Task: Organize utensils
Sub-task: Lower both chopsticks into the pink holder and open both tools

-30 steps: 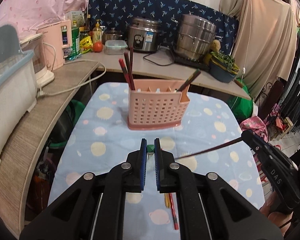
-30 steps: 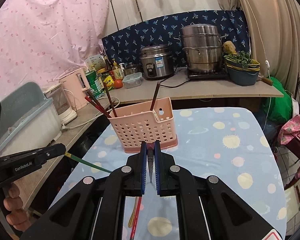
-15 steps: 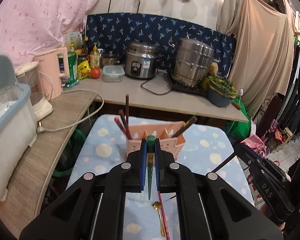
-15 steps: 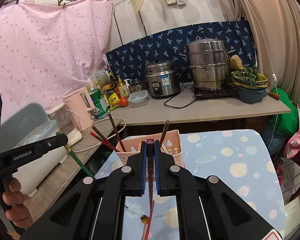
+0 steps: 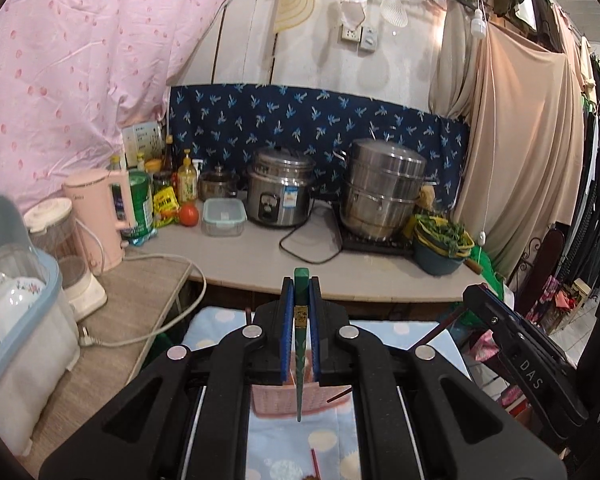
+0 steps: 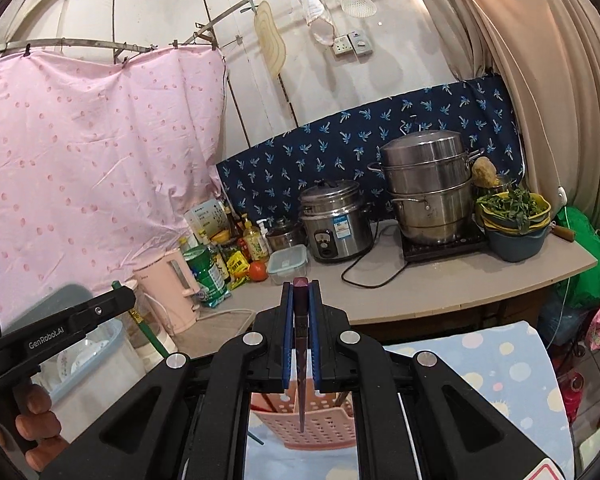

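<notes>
The table (image 6: 512, 364) (under a blue spotted cloth) carries the pink utensil basket (image 6: 320, 424) and a red chopstick (image 5: 315, 465).

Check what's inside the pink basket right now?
Mostly hidden. The left claw and right claw with their chopsticks cover the pink basket. Only one dark stick pokes out; the compartments aren't visible.

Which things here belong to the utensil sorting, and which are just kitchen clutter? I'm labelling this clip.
Job:
left hand-held gripper, shut on green chopstick
right hand-held gripper, shut on dark chopstick
pink basket
red chopstick on the cloth

Lying about:
rice cooker
steamer pot
kettle
tomato
</notes>
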The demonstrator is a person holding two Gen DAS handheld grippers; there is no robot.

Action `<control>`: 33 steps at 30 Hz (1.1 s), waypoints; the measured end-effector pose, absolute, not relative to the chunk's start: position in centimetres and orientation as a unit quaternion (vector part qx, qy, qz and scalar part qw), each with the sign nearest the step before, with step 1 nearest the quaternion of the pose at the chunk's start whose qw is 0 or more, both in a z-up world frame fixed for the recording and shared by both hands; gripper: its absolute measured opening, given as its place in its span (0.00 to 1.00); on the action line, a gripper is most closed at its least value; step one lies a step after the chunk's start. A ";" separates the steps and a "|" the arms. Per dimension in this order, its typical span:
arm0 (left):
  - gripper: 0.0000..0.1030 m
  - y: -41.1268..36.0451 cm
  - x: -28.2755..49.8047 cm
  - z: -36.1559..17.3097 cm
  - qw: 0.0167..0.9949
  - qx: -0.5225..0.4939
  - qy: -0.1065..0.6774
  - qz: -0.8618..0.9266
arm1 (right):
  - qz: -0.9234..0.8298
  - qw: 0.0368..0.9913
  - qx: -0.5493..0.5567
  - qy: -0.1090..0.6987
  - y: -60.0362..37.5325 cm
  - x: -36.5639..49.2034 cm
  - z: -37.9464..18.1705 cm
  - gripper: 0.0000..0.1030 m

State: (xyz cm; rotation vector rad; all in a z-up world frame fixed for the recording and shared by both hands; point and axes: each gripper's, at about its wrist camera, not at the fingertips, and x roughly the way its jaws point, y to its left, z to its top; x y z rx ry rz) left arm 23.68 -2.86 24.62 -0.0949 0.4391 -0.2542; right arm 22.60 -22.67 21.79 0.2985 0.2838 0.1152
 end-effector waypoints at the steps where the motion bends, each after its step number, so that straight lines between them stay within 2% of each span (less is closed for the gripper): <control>1: 0.07 -2.9 24.2 25.0 0.968 -0.047 0.211 -0.123 | 0.056 0.978 0.149 0.138 -22.7 23.1 22.0 0.07; 7: 0.07 -2.8 27.5 24.8 0.973 -0.046 0.203 -0.104 | 0.046 0.976 0.154 0.149 -23.4 26.7 20.9 0.07; 21: 0.07 -3.9 32.0 18.5 0.961 -0.040 0.258 -0.096 | 0.047 0.963 0.141 0.226 -22.2 30.8 14.3 0.07; 25: 0.07 -4.0 32.0 17.9 0.960 -0.038 0.261 -0.090 | 0.045 0.962 0.143 0.228 -22.4 30.5 14.2 0.11; 28: 0.09 -4.1 32.1 17.7 0.958 -0.038 0.269 -0.090 | 0.046 0.963 0.141 0.226 -22.3 30.1 14.3 0.14; 33: 0.19 -4.0 31.3 17.6 0.958 -0.037 0.271 -0.088 | 0.051 0.964 0.132 0.225 -21.8 28.9 14.4 0.18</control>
